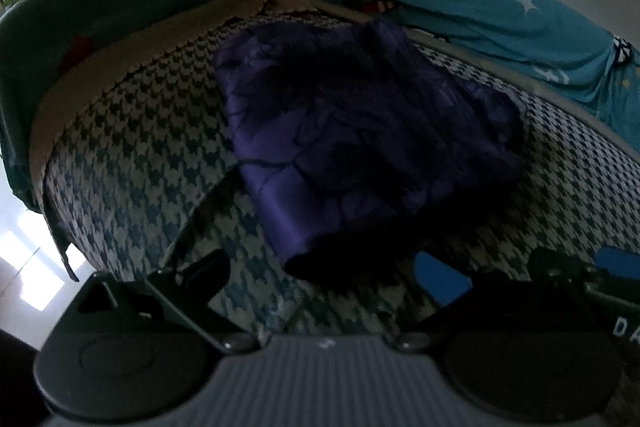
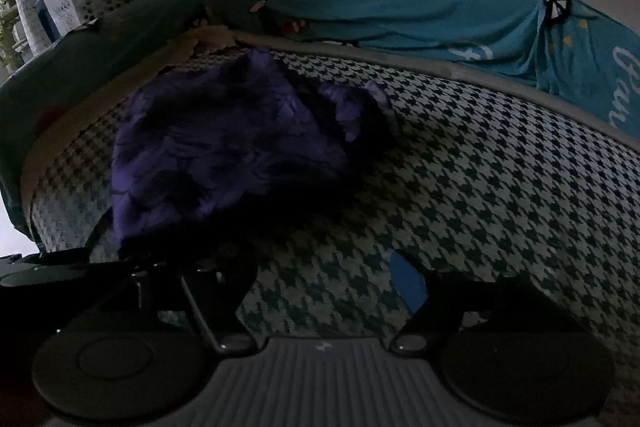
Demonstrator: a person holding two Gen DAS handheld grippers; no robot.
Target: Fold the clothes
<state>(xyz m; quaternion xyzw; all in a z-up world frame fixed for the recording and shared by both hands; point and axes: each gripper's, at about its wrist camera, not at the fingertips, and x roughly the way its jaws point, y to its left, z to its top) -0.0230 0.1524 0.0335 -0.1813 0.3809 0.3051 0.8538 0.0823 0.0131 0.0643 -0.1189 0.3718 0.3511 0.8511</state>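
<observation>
Both the left hand-held gripper and right hand-held gripper stand apart, empty. Smooth the folded purple garment flat on the houndstooth cushion before regripping.

White letters "DA", cut off by the frame edge, stand on the right gripper body in the left wrist view; white script beginning "Gau", also cut off, stands on the teal sheet.
</observation>
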